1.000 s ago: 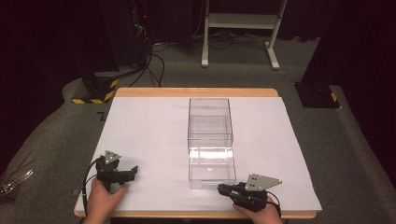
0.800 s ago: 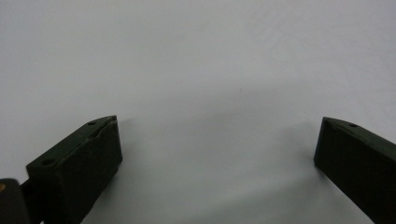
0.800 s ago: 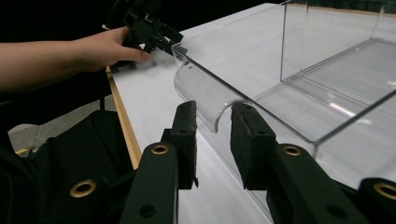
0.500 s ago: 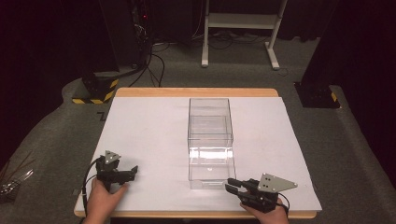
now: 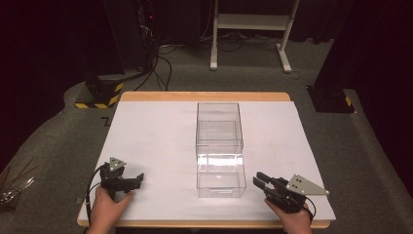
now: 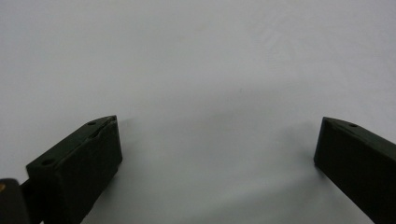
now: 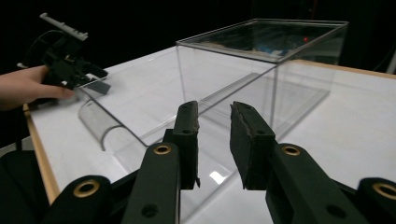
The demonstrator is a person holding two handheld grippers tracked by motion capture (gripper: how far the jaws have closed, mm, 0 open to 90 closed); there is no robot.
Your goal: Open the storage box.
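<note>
A clear plastic box point(image 5: 219, 141) stands in the middle of the white table point(image 5: 156, 131); it looks empty. Its curved clear front lip point(image 7: 95, 123) faces the near edge. My left gripper point(image 5: 138, 180) rests on the table at the near left, well apart from the box. In its own view the left gripper point(image 6: 217, 140) is wide open over bare white surface. My right gripper point(image 5: 258, 180) sits at the near right, tips pointing left toward the box's front corner. The right gripper point(image 7: 214, 109) has its jaws a narrow gap apart with nothing between them.
A wooden rim point(image 5: 204, 96) edges the table at the back. Beyond it on the floor are a white metal stand point(image 5: 248, 29), a yellow-striped black base point(image 5: 100, 92), a black base point(image 5: 331, 97) and cables point(image 5: 163, 63). Thin sticks point(image 5: 12, 187) lie on the floor at left.
The right gripper has moved right, away from the box's front, and its jaws have parted slightly. The left gripper and the box have stayed put.
</note>
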